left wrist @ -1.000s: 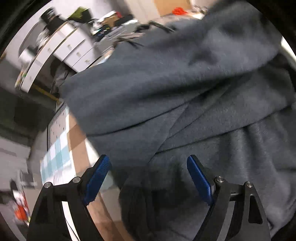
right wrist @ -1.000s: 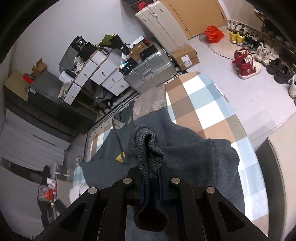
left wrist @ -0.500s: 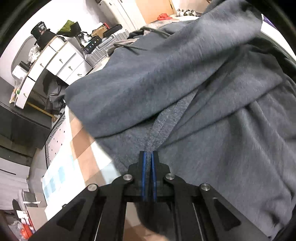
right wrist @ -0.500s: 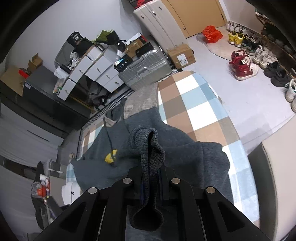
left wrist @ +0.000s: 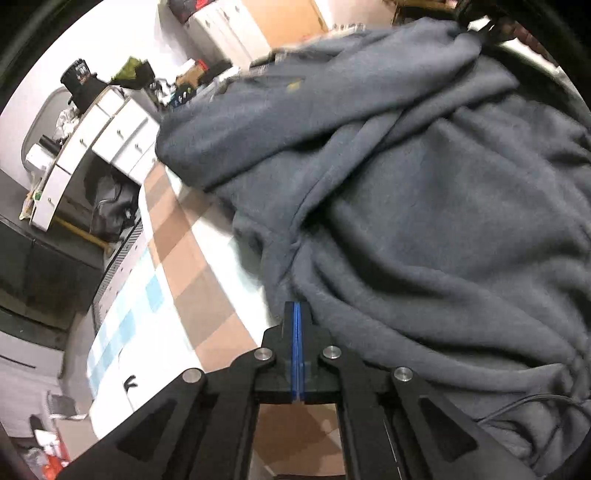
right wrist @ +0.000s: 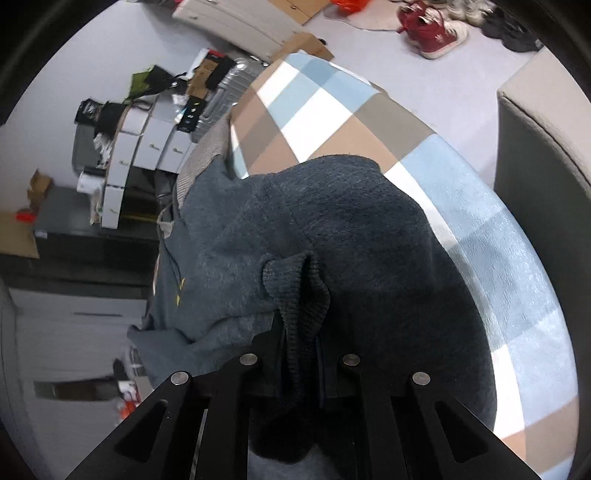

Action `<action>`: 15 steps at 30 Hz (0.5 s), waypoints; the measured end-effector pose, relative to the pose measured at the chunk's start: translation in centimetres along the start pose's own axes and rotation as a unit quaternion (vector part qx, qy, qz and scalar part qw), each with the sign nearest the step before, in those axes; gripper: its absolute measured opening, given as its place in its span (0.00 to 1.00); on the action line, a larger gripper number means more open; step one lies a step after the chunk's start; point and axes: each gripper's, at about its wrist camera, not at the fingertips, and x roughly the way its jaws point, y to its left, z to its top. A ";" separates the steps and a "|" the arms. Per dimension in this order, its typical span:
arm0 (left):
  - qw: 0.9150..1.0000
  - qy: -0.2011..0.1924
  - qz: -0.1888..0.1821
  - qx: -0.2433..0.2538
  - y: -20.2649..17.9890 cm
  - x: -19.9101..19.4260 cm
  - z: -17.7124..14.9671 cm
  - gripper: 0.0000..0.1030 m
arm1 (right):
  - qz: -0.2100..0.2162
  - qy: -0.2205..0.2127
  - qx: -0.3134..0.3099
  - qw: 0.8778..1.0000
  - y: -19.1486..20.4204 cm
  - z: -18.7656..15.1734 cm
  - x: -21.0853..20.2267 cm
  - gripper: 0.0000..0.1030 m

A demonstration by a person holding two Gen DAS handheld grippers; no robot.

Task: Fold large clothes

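Observation:
A dark grey sweatshirt lies bunched on a checked bed cover. My left gripper is shut, its blue pads together at the garment's near edge, and creases in the cloth run into its tip. In the right wrist view the same sweatshirt spreads over the checked cover. My right gripper is shut on the ribbed cuff, which bulges up between the fingers, low over the garment. A small yellow mark shows on the cloth at the left.
White drawer units and a dark cabinet stand beyond the bed's far side. A silver suitcase and boxes sit at the bed's end. Red shoes lie on the grey floor. A beige block stands at the right.
My left gripper went from wide open to shut on the sweatshirt's edge and slid sideways with the cloth. My right gripper sank toward the bed, still holding the cuff.

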 end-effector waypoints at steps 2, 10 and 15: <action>0.999 -0.040 0.004 -0.014 0.3 -1.9 1.6 0.00 | -0.039 -0.003 -0.058 0.998 2.2 -0.2 -0.8 0.21; 0.997 -0.039 0.019 0.061 -4.1 -0.5 7.1 0.00 | -0.127 -0.183 -0.345 0.912 12.7 -5.5 -8.6 0.94; 0.993 -0.015 0.043 0.113 -6.3 2.1 7.2 0.00 | -0.149 -0.110 -0.601 0.777 18.7 -16.3 -1.2 0.94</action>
